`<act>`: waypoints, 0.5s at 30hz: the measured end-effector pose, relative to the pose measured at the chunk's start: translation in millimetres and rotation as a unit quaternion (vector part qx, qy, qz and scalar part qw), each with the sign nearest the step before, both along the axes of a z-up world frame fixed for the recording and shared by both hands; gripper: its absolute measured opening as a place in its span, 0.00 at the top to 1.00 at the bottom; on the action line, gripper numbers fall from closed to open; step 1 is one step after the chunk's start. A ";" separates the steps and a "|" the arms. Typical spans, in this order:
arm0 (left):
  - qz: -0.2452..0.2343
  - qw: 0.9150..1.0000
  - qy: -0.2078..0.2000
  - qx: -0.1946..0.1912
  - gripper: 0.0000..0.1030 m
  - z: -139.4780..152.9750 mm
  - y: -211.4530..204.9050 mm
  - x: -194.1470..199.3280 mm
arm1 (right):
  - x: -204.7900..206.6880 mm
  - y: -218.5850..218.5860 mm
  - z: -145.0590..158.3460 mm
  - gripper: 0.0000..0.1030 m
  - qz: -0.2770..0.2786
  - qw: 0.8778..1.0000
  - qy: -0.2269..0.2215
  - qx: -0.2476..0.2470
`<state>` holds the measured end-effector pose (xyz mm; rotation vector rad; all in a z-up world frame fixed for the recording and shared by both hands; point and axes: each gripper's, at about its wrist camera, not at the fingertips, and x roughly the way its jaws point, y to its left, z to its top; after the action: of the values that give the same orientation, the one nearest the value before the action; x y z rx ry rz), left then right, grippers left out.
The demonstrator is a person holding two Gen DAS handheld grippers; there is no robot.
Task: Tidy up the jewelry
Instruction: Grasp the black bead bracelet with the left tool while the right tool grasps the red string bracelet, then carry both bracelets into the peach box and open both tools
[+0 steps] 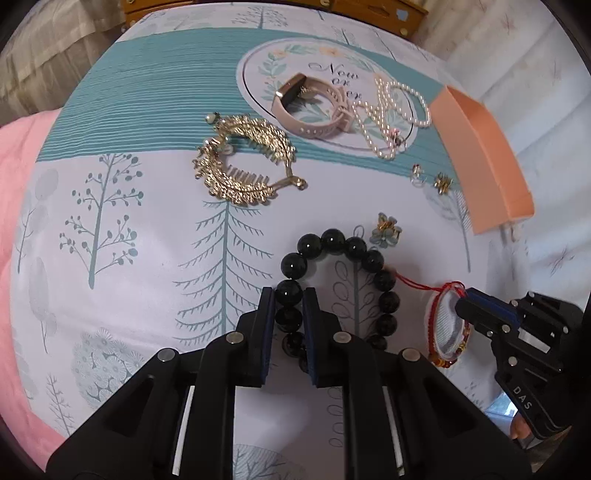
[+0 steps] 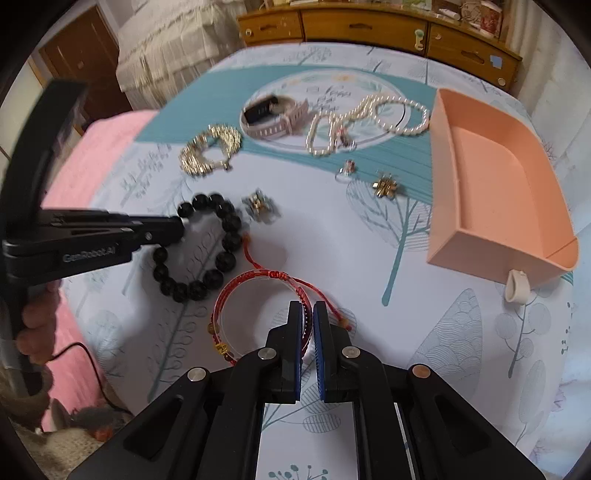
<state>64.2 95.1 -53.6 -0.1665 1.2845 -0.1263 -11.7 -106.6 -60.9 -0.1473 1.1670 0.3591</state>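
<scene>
My left gripper (image 1: 289, 301) is shut on the black bead bracelet (image 1: 354, 246), which lies on the tree-print bedspread; it also shows in the right wrist view (image 2: 229, 225). My right gripper (image 2: 307, 308) is shut on the red string bracelet (image 2: 255, 275), also seen in the left wrist view (image 1: 448, 291). The peach tray (image 2: 495, 192) stands open at the right. A pearl necklace (image 2: 369, 110), a pink watch (image 2: 277, 118), a gold leaf hair comb (image 1: 240, 162) and small earrings (image 2: 386, 186) lie further back.
A blue flower earring (image 1: 386, 227) lies just past the black beads. A white ring-like piece (image 2: 515, 284) lies by the tray's near corner. A wooden dresser (image 2: 369, 27) stands beyond the bed. A pink blanket (image 1: 18, 184) lies at the left.
</scene>
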 end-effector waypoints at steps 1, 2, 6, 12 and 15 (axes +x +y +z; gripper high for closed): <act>0.003 1.000 -0.007 -0.003 0.88 4.4 0.0 -0.8 | -0.8 -3.0 4.7 0.94 -0.003 1.000 -0.006 0.007; 0.006 1.000 -0.013 -0.006 0.88 7.7 -1.2 -4.4 | -1.5 -5.5 9.1 0.94 -0.006 1.000 -0.012 0.011; 0.011 0.999 -0.044 -0.020 0.88 32.5 -7.6 -11.6 | -1.0 -21.2 29.1 0.94 -0.027 0.998 -0.045 0.027; -0.016 0.995 -0.097 -0.022 0.88 82.6 -34.7 -6.1 | 12.0 -69.7 66.6 0.94 -0.105 0.986 -0.110 0.064; -0.038 0.991 -0.130 -0.014 0.88 109.8 -58.1 0.3 | 23.9 -101.3 79.1 0.94 -0.160 0.974 -0.139 0.081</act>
<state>64.5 37.0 56.2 -0.1203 1.0290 -0.2246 12.3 -208.0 18.1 0.1297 0.8621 0.1414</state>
